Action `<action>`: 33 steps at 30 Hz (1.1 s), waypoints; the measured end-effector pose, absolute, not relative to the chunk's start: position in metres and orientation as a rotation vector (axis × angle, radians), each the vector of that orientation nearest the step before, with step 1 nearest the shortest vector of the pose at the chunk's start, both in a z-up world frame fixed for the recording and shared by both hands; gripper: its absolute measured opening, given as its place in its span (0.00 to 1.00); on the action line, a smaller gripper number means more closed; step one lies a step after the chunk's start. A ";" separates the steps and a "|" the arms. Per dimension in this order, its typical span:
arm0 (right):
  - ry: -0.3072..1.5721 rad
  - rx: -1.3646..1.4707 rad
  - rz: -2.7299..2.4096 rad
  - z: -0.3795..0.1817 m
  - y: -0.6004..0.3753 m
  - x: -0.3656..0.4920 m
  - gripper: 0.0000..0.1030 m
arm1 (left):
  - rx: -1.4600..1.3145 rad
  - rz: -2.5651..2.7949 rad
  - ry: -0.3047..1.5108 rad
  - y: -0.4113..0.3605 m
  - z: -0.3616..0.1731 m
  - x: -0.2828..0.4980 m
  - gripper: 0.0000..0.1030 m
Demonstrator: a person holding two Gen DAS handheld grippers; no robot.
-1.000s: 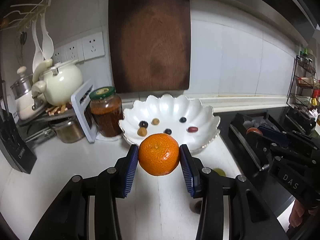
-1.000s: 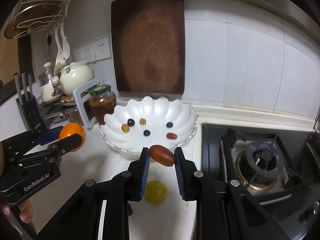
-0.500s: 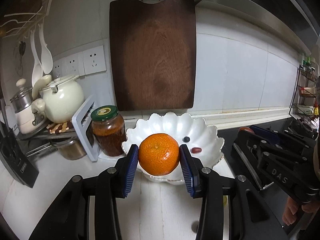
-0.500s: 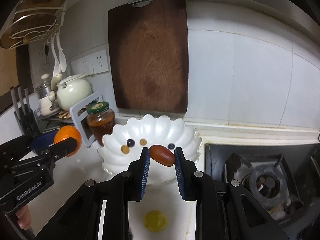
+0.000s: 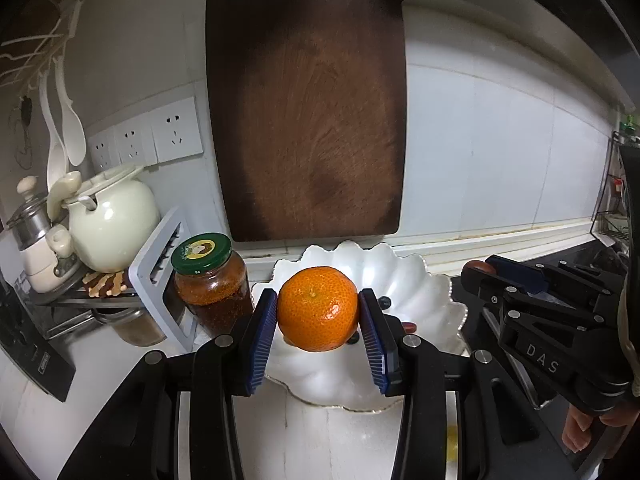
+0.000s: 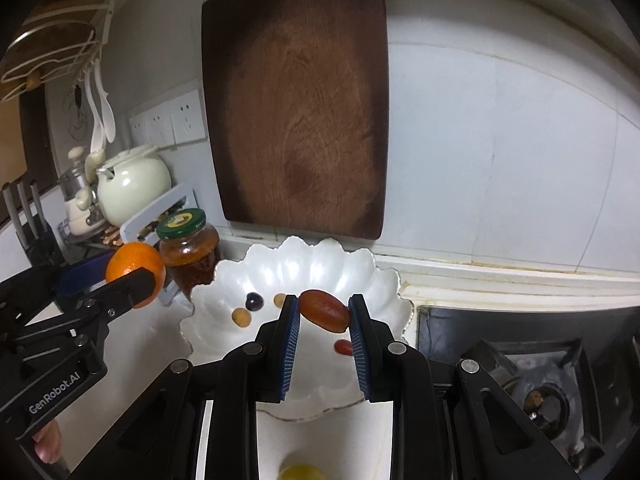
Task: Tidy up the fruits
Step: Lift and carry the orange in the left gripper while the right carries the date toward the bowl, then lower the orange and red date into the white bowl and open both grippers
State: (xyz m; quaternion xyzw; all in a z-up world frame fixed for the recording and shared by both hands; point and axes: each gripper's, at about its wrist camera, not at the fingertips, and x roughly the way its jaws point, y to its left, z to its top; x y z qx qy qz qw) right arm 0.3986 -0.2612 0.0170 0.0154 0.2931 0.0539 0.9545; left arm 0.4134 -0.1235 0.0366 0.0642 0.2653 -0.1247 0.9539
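Note:
My left gripper (image 5: 318, 316) is shut on an orange mandarin (image 5: 318, 308) and holds it above the near left part of the white scalloped bowl (image 5: 424, 280). My right gripper (image 6: 324, 316) is shut on a brown oblong date (image 6: 324, 310) and holds it over the same bowl (image 6: 312, 264). Several small fruits lie in the bowl: a dark grape (image 6: 254, 301), a tan one (image 6: 241, 317), a red one (image 6: 343, 347). In the right wrist view the left gripper with the mandarin (image 6: 134, 274) is at the left.
A jar with a green lid (image 5: 210, 280) stands just left of the bowl. A dark cutting board (image 5: 306, 112) hangs on the wall behind. A teapot (image 5: 108, 220) and rack are at the left, a gas stove (image 6: 540, 392) at the right. A yellow-green fruit (image 6: 300, 472) lies on the counter in front.
Both grippers have moved forward and up towards the bowl, each still holding its fruit. The bowl now lies under both sets of fingers.

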 end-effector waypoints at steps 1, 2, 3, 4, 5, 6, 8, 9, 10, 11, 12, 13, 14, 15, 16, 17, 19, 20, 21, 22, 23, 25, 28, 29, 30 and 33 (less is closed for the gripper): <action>0.607 0.030 0.109 0.016 -0.261 0.404 0.26 | 0.127 -0.251 0.547 -0.124 0.035 0.418 0.40; 0.613 0.028 0.107 0.015 -0.261 0.407 0.26 | 0.124 -0.252 0.555 -0.123 0.033 0.422 0.40; 0.619 0.026 0.108 0.015 -0.261 0.412 0.26 | 0.125 -0.250 0.567 -0.124 0.031 0.427 0.40; 0.624 0.023 0.108 0.014 -0.261 0.416 0.26 | 0.124 -0.246 0.578 -0.124 0.028 0.431 0.40; 0.631 0.016 0.107 0.014 -0.260 0.421 0.26 | 0.122 -0.244 0.589 -0.124 0.026 0.435 0.40; 0.638 0.008 0.104 0.013 -0.259 0.426 0.26 | 0.119 -0.242 0.599 -0.124 0.024 0.439 0.40; 0.659 -0.004 0.104 0.010 -0.258 0.437 0.26 | 0.107 -0.240 0.626 -0.124 0.019 0.447 0.40; 0.668 -0.007 0.103 0.009 -0.259 0.441 0.26 | 0.099 -0.240 0.645 -0.124 0.016 0.452 0.40; 0.679 -0.014 0.105 0.007 -0.258 0.446 0.26 | 0.095 -0.239 0.660 -0.124 0.013 0.456 0.40; 0.689 -0.022 0.105 0.005 -0.258 0.450 0.26 | 0.091 -0.239 0.673 -0.124 0.011 0.460 0.40; 0.698 -0.029 0.102 0.003 -0.258 0.454 0.26 | 0.089 -0.239 0.686 -0.124 0.008 0.464 0.40; 0.703 -0.033 0.102 0.002 -0.258 0.456 0.26 | 0.090 -0.240 0.698 -0.125 0.006 0.468 0.40; 0.716 -0.037 0.100 0.000 -0.257 0.461 0.26 | 0.092 -0.238 0.709 -0.126 0.003 0.472 0.40; 0.726 -0.037 0.101 -0.002 -0.257 0.466 0.26 | 0.094 -0.234 0.718 -0.128 0.001 0.474 0.40; 0.739 -0.039 0.103 -0.005 -0.257 0.470 0.26 | 0.098 -0.230 0.732 -0.129 -0.003 0.478 0.40; 0.753 -0.040 0.102 -0.007 -0.256 0.474 0.26 | 0.099 -0.229 0.745 -0.130 -0.006 0.481 0.40; 0.775 -0.045 0.103 -0.013 -0.256 0.481 0.26 | 0.100 -0.230 0.776 -0.132 -0.014 0.488 0.40; 0.785 -0.048 0.103 -0.016 -0.255 0.485 0.26 | 0.103 -0.227 0.793 -0.133 -0.019 0.491 0.40; 0.793 -0.051 0.103 -0.018 -0.255 0.487 0.26 | 0.106 -0.227 0.808 -0.134 -0.023 0.494 0.40; 0.807 -0.055 0.105 -0.022 -0.255 0.490 0.26 | 0.105 -0.227 0.822 -0.134 -0.026 0.497 0.40; 0.819 -0.057 0.106 -0.026 -0.255 0.492 0.26 | 0.106 -0.227 0.833 -0.135 -0.029 0.499 0.40; 0.847 -0.063 0.102 -0.034 -0.256 0.497 0.26 | 0.112 -0.222 0.854 -0.136 -0.035 0.501 0.40; 0.883 -0.063 0.102 -0.045 -0.257 0.502 0.26 | 0.125 -0.213 0.879 -0.138 -0.042 0.506 0.40; 0.893 -0.063 0.105 -0.048 -0.257 0.504 0.26 | 0.128 -0.212 0.884 -0.139 -0.044 0.507 0.40; 0.898 -0.064 0.108 -0.050 -0.258 0.505 0.26 | 0.132 -0.209 0.890 -0.139 -0.046 0.508 0.40; 0.919 -0.063 0.112 -0.055 -0.258 0.509 0.26 | 0.144 -0.203 0.903 -0.142 -0.049 0.511 0.40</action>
